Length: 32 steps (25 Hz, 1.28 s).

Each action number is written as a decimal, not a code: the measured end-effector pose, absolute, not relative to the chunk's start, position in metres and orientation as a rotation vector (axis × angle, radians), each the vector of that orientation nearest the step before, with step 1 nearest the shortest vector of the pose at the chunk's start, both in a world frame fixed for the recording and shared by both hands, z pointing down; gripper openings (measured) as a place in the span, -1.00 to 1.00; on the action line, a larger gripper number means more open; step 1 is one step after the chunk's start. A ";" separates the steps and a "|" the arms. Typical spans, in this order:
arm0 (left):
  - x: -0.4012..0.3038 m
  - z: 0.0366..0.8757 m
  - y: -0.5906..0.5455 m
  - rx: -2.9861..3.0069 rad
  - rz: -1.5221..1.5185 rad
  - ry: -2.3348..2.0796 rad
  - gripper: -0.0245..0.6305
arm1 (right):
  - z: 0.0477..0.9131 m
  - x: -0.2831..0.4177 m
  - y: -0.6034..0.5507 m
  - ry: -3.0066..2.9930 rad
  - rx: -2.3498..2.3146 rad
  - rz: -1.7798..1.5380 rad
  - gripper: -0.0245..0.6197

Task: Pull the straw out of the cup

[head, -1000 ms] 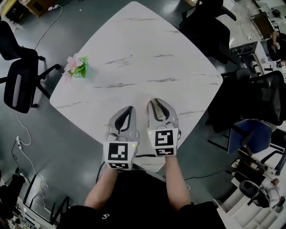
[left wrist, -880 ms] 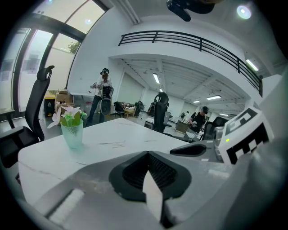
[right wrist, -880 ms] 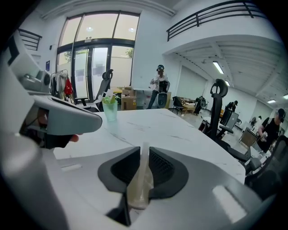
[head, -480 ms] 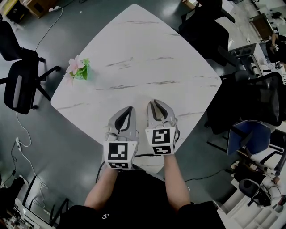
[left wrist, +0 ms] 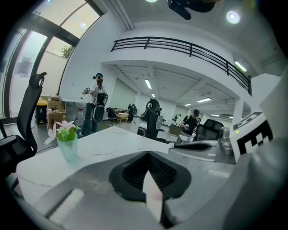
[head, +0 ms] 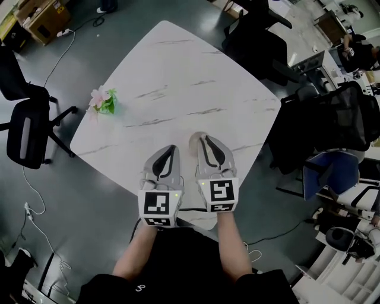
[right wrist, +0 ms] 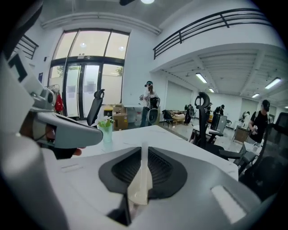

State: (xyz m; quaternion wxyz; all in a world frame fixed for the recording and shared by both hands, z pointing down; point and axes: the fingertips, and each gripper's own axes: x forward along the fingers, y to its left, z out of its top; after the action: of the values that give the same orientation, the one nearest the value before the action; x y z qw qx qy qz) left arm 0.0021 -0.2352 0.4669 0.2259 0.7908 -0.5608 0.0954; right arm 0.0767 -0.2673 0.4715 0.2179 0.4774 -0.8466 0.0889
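Head view: both grippers sit low on the table [head: 178, 77], near its 6 o'clock corner, side by side and just apart, each pointing toward 12.

Left gripper [head: 171, 148]: fingers pressed together, nothing between them. The left gripper view shows only a thin pale seam where they meet.

Right gripper [head: 199, 138]: just at 3 o'clock of the left one, its tip a little further up the table. Its fingers are likewise closed on nothing, as the right gripper view shows.

Cup [head: 104, 102]: pale green, upright, near the table's 9 o'clock edge. It stands at roughly 10 o'clock from the grippers and well apart from both. A pink flower [head: 97, 94] and green stalks stand in it. I cannot single out a straw at this size. In the left gripper view the cup is at 9 o'clock of the fingers. In the right gripper view it is at about 11 o'clock, just past the left gripper's tip.

Off the table, on the grey floor [head: 89, 196]: a black office chair [head: 24, 122] at 9 o'clock, dark chairs [head: 332, 124] at 3 o'clock, a cardboard box [head: 38, 15] at 11 o'clock.
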 end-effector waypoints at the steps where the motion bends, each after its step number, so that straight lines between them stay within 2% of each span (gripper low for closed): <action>1: 0.003 0.464 -0.233 2.192 0.261 -1.542 -0.92 | 0.466 0.080 -0.264 -2.357 1.351 0.250 -0.77; 15: 0.004 0.426 -0.190 2.362 0.225 -1.454 -0.92 | 0.399 0.099 -0.211 -2.466 1.703 0.286 -0.78; 32: 0.014 0.379 -0.153 2.597 0.193 -1.345 -0.92 | 0.365 0.109 -0.138 -2.493 1.941 0.282 -0.78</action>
State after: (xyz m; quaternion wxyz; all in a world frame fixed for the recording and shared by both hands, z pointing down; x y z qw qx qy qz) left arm 0.0138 -0.1525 0.3788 0.1050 0.8811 -0.4565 0.0654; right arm 0.1095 -0.1380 0.3649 -0.0151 0.6120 -0.7857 0.0888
